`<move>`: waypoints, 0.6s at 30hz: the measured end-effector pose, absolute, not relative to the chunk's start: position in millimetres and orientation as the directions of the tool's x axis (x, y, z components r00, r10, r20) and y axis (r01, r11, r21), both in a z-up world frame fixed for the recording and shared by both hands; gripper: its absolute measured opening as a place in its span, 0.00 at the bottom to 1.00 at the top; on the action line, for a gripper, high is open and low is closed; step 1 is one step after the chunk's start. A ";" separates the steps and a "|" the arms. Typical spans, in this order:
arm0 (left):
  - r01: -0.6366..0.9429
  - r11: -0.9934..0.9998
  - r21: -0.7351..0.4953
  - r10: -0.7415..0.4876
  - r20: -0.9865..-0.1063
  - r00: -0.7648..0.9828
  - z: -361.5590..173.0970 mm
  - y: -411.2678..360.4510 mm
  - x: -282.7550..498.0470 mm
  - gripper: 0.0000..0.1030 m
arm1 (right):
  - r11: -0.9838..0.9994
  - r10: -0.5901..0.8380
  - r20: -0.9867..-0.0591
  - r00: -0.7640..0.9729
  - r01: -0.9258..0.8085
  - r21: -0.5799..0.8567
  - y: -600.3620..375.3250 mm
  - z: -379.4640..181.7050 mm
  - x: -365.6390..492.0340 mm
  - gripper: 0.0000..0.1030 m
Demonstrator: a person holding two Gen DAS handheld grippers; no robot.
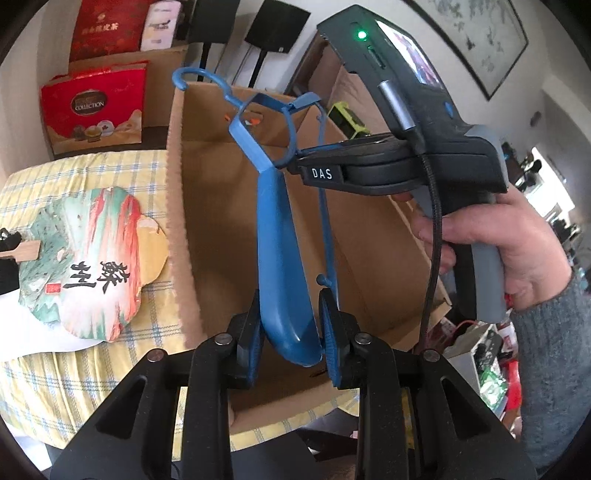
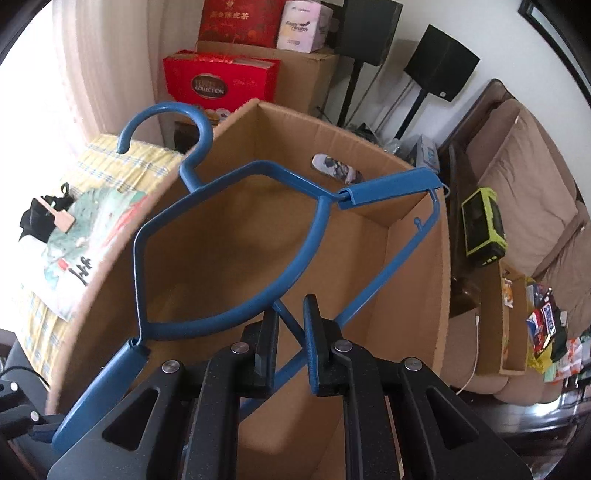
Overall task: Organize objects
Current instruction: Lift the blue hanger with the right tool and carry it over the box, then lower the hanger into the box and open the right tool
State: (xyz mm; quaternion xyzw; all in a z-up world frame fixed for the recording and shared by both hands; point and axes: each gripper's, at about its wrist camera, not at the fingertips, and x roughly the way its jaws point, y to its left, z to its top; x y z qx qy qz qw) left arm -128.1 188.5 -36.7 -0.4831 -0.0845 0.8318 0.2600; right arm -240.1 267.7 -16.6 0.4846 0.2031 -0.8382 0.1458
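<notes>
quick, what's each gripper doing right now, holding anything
Left gripper: closed on the wide shoulder end of the blue hanger.
Right gripper: closed on the hanger's thin bar, over the cardboard box.

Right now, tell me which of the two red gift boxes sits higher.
The red tea box with gold characters, on top of the closed cardboard carton, sits higher. The red "Collection" chocolate gift box stands lower, in front of that carton.
</notes>
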 end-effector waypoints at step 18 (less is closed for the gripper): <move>-0.418 -0.794 -0.441 0.581 -0.751 -0.314 -35.3 180.0 -98.6 0.49 | -0.788 0.046 -0.892 -0.449 0.533 -0.308 279.4 -55.3 -252.0 0.11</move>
